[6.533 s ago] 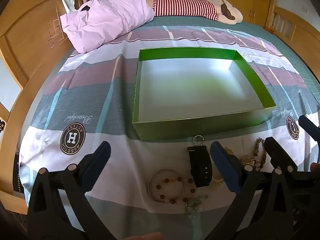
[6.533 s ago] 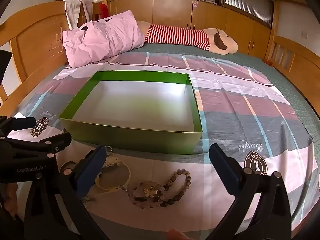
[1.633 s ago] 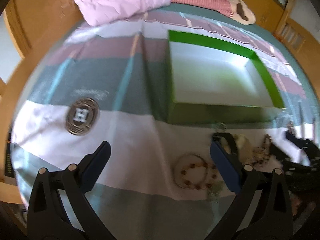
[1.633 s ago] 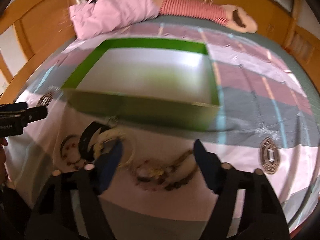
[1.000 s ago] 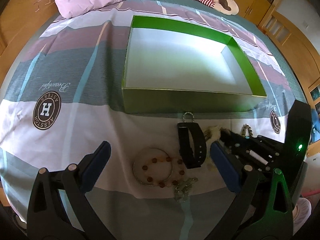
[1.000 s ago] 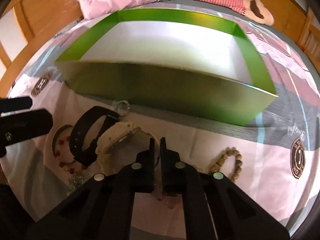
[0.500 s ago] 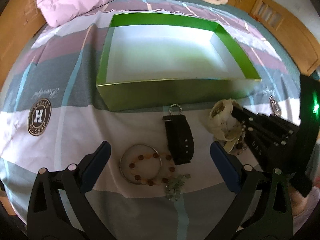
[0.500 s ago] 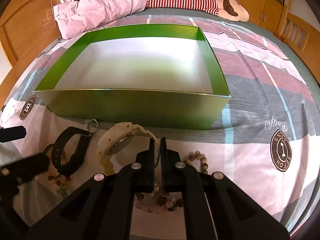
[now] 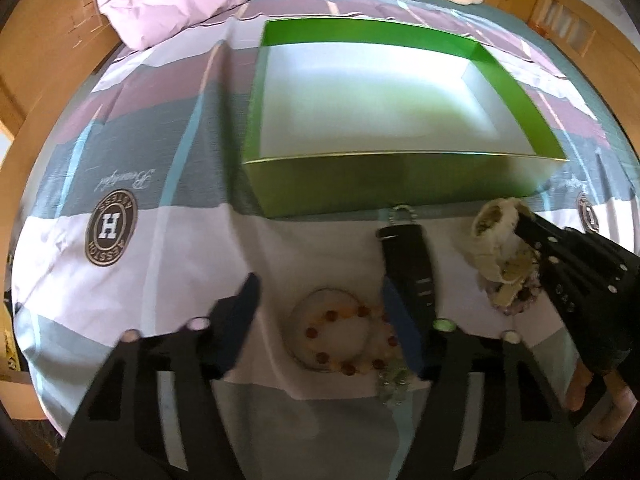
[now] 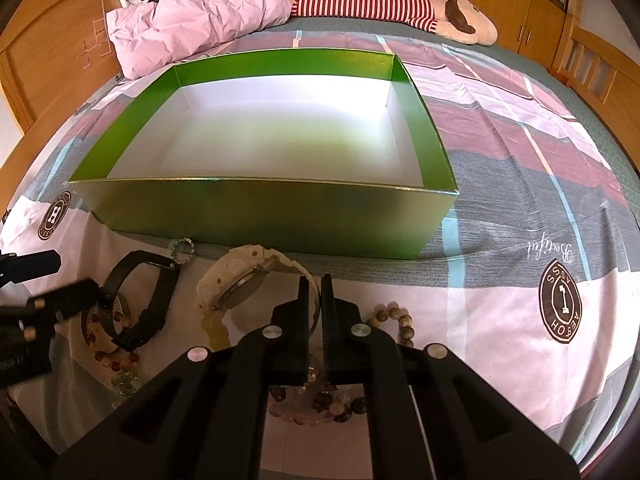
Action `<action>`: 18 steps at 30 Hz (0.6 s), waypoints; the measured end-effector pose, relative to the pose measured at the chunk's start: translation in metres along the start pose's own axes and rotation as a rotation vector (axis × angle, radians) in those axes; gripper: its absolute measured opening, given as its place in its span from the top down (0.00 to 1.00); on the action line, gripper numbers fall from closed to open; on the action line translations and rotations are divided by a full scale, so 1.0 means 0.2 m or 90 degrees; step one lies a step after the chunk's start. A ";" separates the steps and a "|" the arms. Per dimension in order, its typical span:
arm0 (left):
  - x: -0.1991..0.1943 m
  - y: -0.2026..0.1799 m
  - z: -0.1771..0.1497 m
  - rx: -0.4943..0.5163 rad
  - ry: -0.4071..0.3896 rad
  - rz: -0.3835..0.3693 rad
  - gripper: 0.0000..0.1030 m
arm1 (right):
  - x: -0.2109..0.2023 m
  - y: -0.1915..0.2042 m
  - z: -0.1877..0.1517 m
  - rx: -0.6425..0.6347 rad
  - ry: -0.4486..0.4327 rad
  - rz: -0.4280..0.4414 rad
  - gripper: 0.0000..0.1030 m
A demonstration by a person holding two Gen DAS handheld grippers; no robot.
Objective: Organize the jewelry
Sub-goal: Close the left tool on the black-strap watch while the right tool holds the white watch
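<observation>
Our right gripper [image 10: 315,280] pinches the cream watch [image 10: 240,284]; our left gripper [image 9: 320,312] hangs spread; the bedsheet [image 10: 520,184] reads "Beautiful" and "AESSTON".

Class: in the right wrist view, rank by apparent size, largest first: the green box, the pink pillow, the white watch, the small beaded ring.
1. green box
2. pink pillow, though it lies farther away, so its true size is unsure
3. white watch
4. small beaded ring

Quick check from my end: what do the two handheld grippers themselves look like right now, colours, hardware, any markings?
Left gripper: black frame, silver bolt heads, blue finger pads. Right gripper: black frame and black fingers, silver bolts, pale lettering too blurred to read. No cables or sleeves visible.
</observation>
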State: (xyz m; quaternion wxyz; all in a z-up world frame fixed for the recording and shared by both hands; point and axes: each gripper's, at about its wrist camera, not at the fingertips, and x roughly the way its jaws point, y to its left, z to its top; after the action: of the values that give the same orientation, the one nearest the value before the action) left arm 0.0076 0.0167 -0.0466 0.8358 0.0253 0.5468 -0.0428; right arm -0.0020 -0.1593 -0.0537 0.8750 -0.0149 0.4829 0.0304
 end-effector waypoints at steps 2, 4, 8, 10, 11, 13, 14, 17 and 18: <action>0.02 0.02 0.00 -0.009 0.013 -0.005 0.60 | 0.00 0.00 0.00 0.000 0.000 0.000 0.95; 0.03 0.03 -0.01 -0.012 0.022 -0.014 0.74 | 0.00 0.00 0.00 0.000 0.000 0.000 0.95; 0.02 0.03 -0.02 -0.010 0.015 -0.015 0.85 | 0.00 0.00 0.00 0.000 -0.001 0.000 0.95; 0.01 0.03 -0.01 -0.013 0.010 -0.021 0.87 | 0.00 0.00 0.00 0.000 0.000 0.000 0.95; 0.01 0.03 -0.02 -0.015 0.007 -0.022 0.89 | 0.00 0.00 0.00 0.000 0.000 0.000 0.95; -0.01 0.04 -0.01 -0.017 -0.002 -0.021 0.90 | 0.00 0.00 0.00 0.000 0.000 0.001 0.95; -0.02 0.04 -0.01 -0.019 -0.006 -0.022 0.91 | 0.00 0.00 0.00 0.000 -0.001 0.001 0.95; -0.05 0.05 -0.01 -0.022 -0.017 -0.021 0.92 | 0.00 0.00 0.00 0.000 -0.004 0.002 0.95; -0.05 0.05 -0.01 -0.022 -0.019 -0.020 0.92 | 0.00 0.00 0.00 0.001 -0.004 0.002 0.95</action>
State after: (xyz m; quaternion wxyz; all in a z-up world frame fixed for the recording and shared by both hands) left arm 0.0018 0.0281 -0.0379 0.8434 0.0013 0.5352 -0.0469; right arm -0.0027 -0.1602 -0.0532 0.8766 -0.0135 0.4799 0.0317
